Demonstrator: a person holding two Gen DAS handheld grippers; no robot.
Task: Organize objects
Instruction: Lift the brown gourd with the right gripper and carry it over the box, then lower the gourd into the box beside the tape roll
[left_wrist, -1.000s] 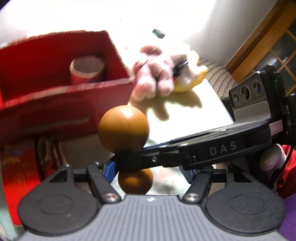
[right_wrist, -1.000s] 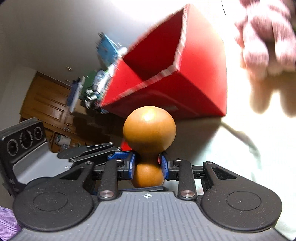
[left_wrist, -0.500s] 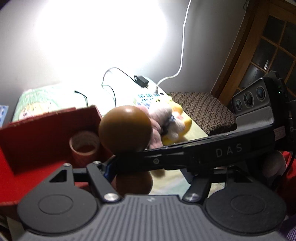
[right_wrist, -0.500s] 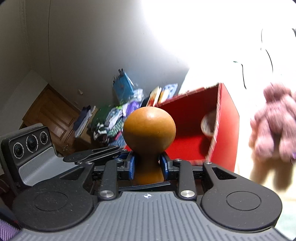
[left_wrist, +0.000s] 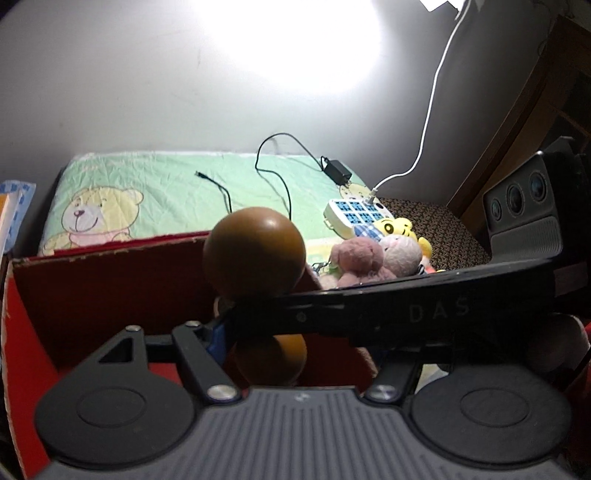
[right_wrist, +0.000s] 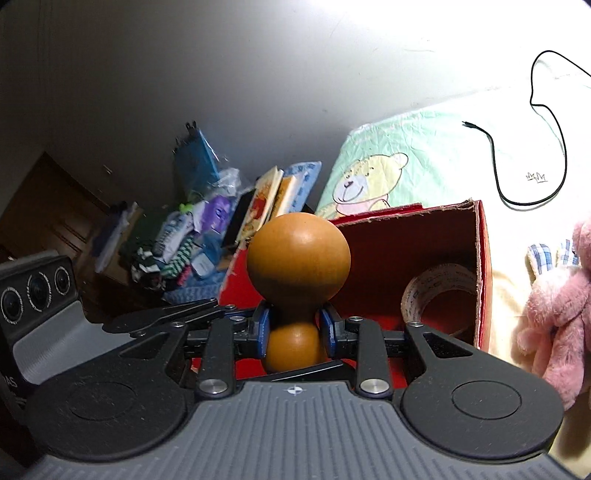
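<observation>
An orange wooden piece (right_wrist: 297, 254), two balls joined by a narrow neck, stands upright in my right gripper (right_wrist: 293, 326), whose blue pads are shut on the neck. The left wrist view shows the same piece (left_wrist: 255, 254), with the right gripper's black body (left_wrist: 424, 306) crossing in front. My left gripper (left_wrist: 295, 332) is open, and its left blue pad sits beside the neck. Its other finger is hidden. Behind the piece lies an open red cardboard box (right_wrist: 480, 258) holding a tape roll (right_wrist: 437, 295).
Pink plush toys (left_wrist: 358, 258) and a yellow one (left_wrist: 395, 227) lie right of the box on a green bear-print sheet (left_wrist: 147, 177). A white power strip (left_wrist: 354, 210) and black cables (left_wrist: 284, 184) lie behind them. Books and clothes (right_wrist: 207, 229) are piled left.
Both grippers have tilted up with the wooden piece, from looking down on the box to facing the wall. The box now sits right behind the piece. Grips are unchanged.
</observation>
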